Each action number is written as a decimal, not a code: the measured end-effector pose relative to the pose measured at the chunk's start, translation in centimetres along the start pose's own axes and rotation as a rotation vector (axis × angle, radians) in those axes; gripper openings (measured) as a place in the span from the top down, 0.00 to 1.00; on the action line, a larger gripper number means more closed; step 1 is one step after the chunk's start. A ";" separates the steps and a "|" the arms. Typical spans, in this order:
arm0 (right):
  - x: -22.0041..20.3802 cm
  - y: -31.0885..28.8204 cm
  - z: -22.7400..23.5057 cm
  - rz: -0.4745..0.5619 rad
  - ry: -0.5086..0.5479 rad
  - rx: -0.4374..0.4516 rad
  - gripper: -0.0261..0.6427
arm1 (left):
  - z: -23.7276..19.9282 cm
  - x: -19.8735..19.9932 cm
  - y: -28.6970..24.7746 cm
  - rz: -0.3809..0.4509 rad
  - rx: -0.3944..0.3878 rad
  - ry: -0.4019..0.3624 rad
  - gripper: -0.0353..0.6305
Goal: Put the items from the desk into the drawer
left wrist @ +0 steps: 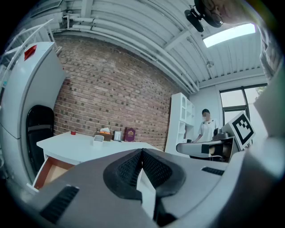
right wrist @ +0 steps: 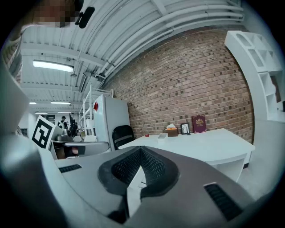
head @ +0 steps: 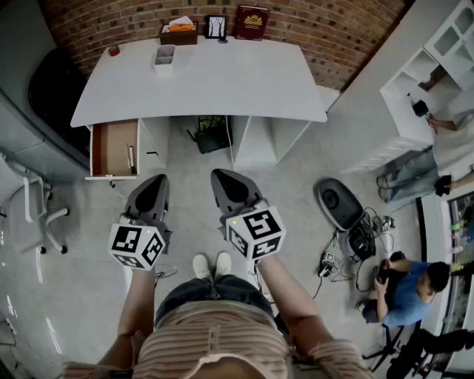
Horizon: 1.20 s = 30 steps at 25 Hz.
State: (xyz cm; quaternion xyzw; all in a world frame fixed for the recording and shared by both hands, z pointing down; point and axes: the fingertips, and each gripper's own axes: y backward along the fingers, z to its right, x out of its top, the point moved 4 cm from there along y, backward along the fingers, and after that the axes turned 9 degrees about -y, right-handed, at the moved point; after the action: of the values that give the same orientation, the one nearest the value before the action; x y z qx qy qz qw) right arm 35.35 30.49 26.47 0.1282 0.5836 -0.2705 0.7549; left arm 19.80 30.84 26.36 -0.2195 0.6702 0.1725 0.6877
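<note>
Along the back of the bench (head: 222, 81), hard by the brick wall (head: 333, 29): a tissue box (head: 179, 31), a frame (head: 216, 27), a maroon book (head: 252, 21). Just in front of the box, a white tray (head: 164, 55). Off near the left corner, a red thing (head: 113, 50), too small to name. All well apart from both grippers.

Probably light, every one.
- Tissue box: soft card, easy to crush. Best taken low across its short sides, clear of the tissue on top.
- Frame: stiff, likely glazed and fragile, standing upright. Best pinched at the top edge and set down gently.
- Book: stiff and likely the heaviest. Best gripped across its thickness near the top, firmly, to stop it swinging.
- Tray: thin-walled, smooth, perhaps slippery. Best pinched on one wall.
- Red thing: small, apt to slip or roll, calling for a careful, centred pinch.

Under the left end of the bench, the drawer (head: 111, 148) pulled out, wooden bottom showing. Inside, by its right wall, a thin stick (head: 131, 158), possibly a pen. Plenty of room left, by the look of it.

Short of the bench, side by side and pointing at it: left gripper (head: 154, 185) and right gripper (head: 224, 181). Jaws of each pressed together, with nothing between them, as seen along the left gripper (left wrist: 142, 151) and the right gripper (right wrist: 140, 149).

Next, presumably: step closer, part one pair of jaws, reach for the nearest item.

Farther out: a dark chair (head: 52, 89) at the left, white shelves (head: 437, 74) at the right.
</note>
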 end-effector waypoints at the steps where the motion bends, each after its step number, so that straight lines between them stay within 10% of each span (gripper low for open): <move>1: 0.0 0.3 0.1 -0.001 0.000 -0.001 0.94 | 0.2 -0.1 0.0 -0.001 0.001 0.004 0.93; 30: 1.4 1.8 5.7 -0.004 -0.022 0.004 0.94 | 1.5 0.9 -2.8 -0.032 0.081 -0.029 0.93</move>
State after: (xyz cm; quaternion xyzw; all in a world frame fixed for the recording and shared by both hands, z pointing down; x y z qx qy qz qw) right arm 41.24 28.68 26.54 0.1256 0.5750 -0.2746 0.7604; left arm 22.58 29.17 25.70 -0.1996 0.6629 0.1375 0.7083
